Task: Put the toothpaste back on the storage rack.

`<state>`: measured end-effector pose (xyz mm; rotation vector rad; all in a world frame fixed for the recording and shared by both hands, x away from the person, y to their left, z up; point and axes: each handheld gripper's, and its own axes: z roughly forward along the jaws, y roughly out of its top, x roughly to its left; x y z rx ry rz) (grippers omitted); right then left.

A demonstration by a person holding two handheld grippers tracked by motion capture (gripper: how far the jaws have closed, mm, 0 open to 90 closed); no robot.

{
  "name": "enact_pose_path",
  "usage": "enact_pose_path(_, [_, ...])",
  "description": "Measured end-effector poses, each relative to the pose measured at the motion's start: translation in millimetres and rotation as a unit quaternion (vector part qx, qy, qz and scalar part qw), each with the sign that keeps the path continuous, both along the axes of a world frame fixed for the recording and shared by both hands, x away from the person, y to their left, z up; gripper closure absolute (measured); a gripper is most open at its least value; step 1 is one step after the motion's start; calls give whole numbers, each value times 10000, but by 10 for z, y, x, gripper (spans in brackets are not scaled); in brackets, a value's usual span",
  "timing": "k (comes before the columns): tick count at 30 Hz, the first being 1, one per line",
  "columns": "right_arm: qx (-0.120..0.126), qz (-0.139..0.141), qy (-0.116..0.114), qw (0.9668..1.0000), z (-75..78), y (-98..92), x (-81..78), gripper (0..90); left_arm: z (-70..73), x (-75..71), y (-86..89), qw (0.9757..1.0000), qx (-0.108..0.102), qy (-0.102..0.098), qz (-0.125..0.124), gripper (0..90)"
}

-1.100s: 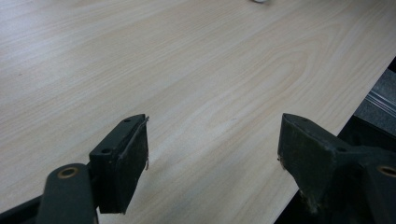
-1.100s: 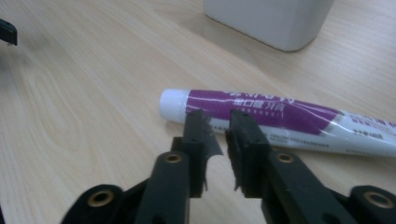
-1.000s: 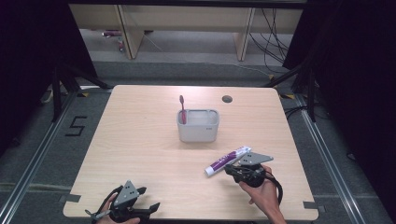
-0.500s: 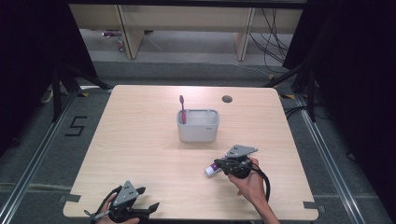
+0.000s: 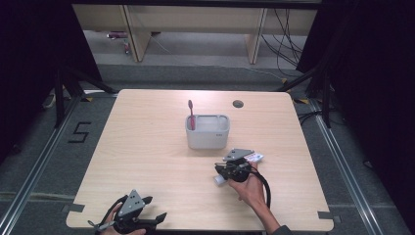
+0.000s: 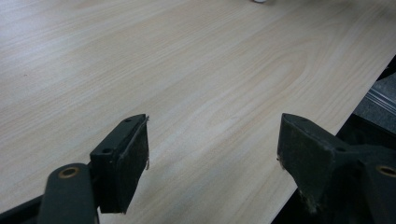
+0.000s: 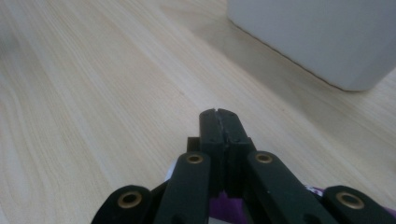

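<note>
At about five o'clock from the grey holder [image 5: 207, 132], near the middle of the wooden table [image 5: 147, 147], the right gripper [image 5: 234, 170] sat over a toothpaste tube [image 5: 252, 157] that lay flat on the wood, its white cap end poking out at the gripper's seven o'clock and its printed end at two o'clock. A pink toothbrush [image 5: 191, 113] already stood upright in the holder's left compartment, so that part looked done; the tube was not yet lifted, and getting it into the holder seemed to be what remained. In the right gripper view the jaws were pressed together with no gap, purple of the tube [image 7: 224, 210] showing beneath them, though whether they pinched it could not be told. The left gripper [image 5: 147, 218] rested at the table's six o'clock edge, jaws spread wide over bare wood, holding nothing.
</note>
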<state>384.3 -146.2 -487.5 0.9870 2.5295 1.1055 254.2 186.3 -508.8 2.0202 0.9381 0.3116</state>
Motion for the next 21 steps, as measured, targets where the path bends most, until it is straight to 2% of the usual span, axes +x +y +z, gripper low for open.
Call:
enact_pose_path(1, [37,-61,24,10000,-14,25,-6,897,3,0,3,10000,13,17,-8,245])
enact_pose_path(2, [-9,-58,142,9999,-7,31,-12,897,1,-1,1,10000,0,8,-7,245])
enact_pose_path(3, [-67,-6,33,10000,-16,34,0,897,4,-3,3,10000,20,25,-21,245])
enact_pose_path(4, [-30,-40,30,10000,-34,51,-6,897,2,-2,3,10000,23,-1,-8,246])
enact_pose_path(7, [-149,27,66,9999,-45,37,0,897,12,-4,6,10000,28,12,-15,246])
enact_pose_path(8, [-159,53,117,9998,-46,33,2,897,12,-5,6,10000,39,5,-28,246])
enact_pose_path(9, [-110,-77,289,9995,-41,31,-22,897,13,-5,7,10000,51,5,-36,246])
enact_pose_path(10, [-137,70,101,9998,-50,15,5,897,13,-3,7,10000,45,6,-34,246])
enact_pose_path(11, [-167,75,39,9998,-49,5,6,897,14,0,6,10000,55,0,-25,246])
enact_pose_path(12, [-84,-45,240,9997,-49,13,-23,897,19,-2,6,10000,83,18,-23,246])
enact_pose_path(14, [-129,-17,272,9995,-35,-1,-39,897,27,0,22,9997,216,26,-133,246])
enact_pose_path(15, [-169,5,238,9996,-37,-7,-44,896,27,0,21,9997,218,27,-136,246])
enact_pose_path(16, [-174,12,304,9994,-28,-10,-65,897,26,0,19,9997,201,28,-120,246])
enact_pose_path(19, [-119,100,163,9997,-51,-30,-78,897,25,0,13,9998,193,-1,-101,247])
enact_pose_path(20, [-153,30,338,9993,-32,-39,-114,897,19,-8,-8,10000,54,4,-41,247])
enact_pose_path(21, [-200,115,301,9993,-24,-59,-117,897,29,3,16,9997,230,-10,-102,247])
